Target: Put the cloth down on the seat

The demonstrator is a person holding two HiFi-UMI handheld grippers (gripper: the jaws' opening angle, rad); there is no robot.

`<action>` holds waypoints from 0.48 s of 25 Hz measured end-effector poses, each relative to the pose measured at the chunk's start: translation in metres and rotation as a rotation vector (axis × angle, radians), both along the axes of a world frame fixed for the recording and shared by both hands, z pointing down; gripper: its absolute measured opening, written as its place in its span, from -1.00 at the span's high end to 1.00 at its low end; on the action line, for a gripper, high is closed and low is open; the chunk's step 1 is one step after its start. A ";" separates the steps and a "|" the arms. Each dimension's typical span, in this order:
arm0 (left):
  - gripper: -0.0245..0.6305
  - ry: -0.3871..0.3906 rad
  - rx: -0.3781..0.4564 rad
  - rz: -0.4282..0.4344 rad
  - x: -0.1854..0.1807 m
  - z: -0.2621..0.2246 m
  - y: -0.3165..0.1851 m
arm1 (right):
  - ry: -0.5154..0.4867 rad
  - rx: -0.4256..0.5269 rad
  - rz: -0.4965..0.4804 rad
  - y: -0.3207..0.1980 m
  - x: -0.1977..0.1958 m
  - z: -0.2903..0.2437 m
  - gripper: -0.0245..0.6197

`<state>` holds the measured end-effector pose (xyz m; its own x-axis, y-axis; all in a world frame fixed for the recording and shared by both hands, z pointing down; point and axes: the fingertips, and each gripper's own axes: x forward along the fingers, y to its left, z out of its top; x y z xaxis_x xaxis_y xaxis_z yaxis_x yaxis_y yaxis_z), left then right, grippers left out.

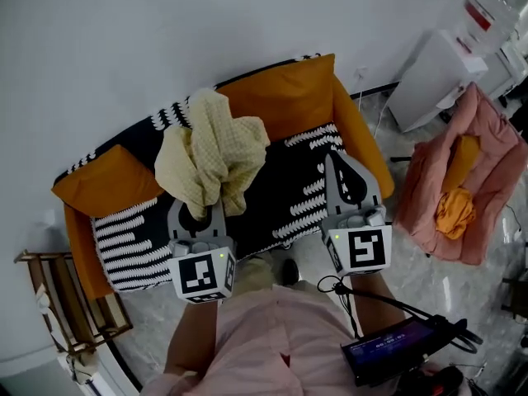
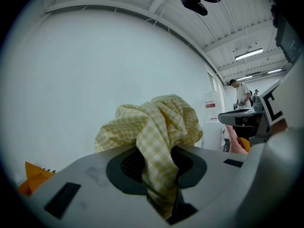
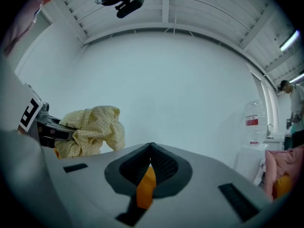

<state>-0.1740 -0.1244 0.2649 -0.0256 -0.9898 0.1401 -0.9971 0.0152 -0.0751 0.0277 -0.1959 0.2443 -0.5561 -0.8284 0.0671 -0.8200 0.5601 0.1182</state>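
Note:
A yellow checked cloth [image 1: 213,151] hangs bunched over the black-and-white striped seat [image 1: 289,198] of an orange armchair [image 1: 280,97]. My left gripper [image 1: 202,206] is shut on the cloth's lower part and holds it up above the seat's left half. In the left gripper view the cloth [image 2: 156,127] spills up out of the closed jaws of that gripper [image 2: 159,153]. My right gripper [image 1: 332,162] hovers over the seat's right side, apart from the cloth. Its jaws [image 3: 151,148] meet at the tip with nothing held. That view also shows the cloth [image 3: 92,129] off to the left.
A pink-draped chair [image 1: 483,151] with an orange bundle [image 1: 455,211] stands to the right. A white cabinet [image 1: 429,77] sits behind it. A wooden rack [image 1: 66,304] is by the armchair's left side. A black device [image 1: 396,349] with cables hangs at the person's waist.

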 end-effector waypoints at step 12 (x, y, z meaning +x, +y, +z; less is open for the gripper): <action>0.61 0.049 -0.225 0.100 -0.025 0.134 -0.064 | 0.069 -0.146 0.039 -0.059 -0.035 0.083 0.92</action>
<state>-0.1988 -0.1889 0.3984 0.0828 -0.9309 0.3557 -0.9953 -0.0949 -0.0169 -0.0069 -0.2546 0.3273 -0.5132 -0.8281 0.2253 -0.8343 0.5430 0.0952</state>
